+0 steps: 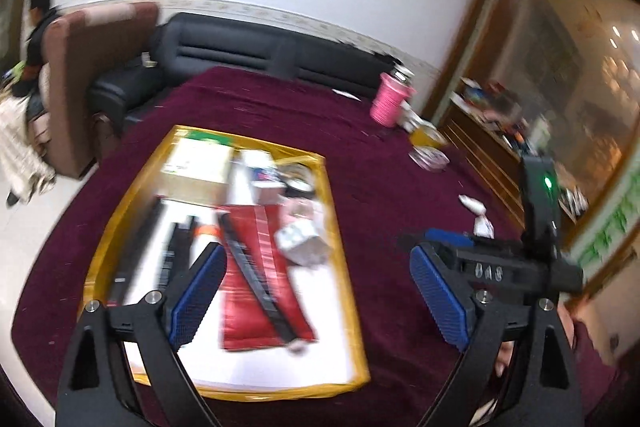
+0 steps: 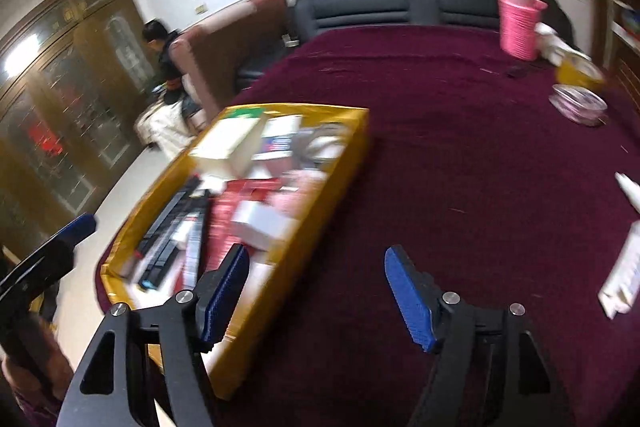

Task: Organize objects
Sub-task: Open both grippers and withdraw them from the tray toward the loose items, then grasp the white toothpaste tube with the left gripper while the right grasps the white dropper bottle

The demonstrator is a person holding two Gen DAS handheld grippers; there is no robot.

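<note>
Blue pads of the left hand-held gripper (image 1: 316, 291) stand wide apart with nothing between them, above a yellow-rimmed tray (image 1: 344, 267) on the maroon-covered desk (image 1: 392, 187). The right hand-held gripper (image 2: 316, 295) is likewise released and empty, its left pad over the tray's near corner, its right pad over bare cloth. In the left view the right tool shows at the right edge, with a green light on its body.

The tray holds a jumble: a red packet (image 1: 260, 267) with a long black strip (image 1: 256, 271) lying aslant across it, a pale box (image 1: 196, 163) at the far end, dark flat pieces along the left side, and small white cartons. Motion blur smears these, so labels and exact kinds cannot be read.

Outside the tray, a white tube (image 2: 630, 189) and a white carton (image 2: 624, 279) lie on the cloth at the right, the carton cut off by the frame. Farther back stand a pink basket (image 2: 518, 27), a glass dish (image 2: 578, 103) and a yellow container (image 2: 578, 71).

Beyond the desk are a black sofa (image 1: 240, 47), a brown armchair (image 1: 80, 67) with a person (image 1: 38, 23) partly hidden behind it, and wooden cabinets.
</note>
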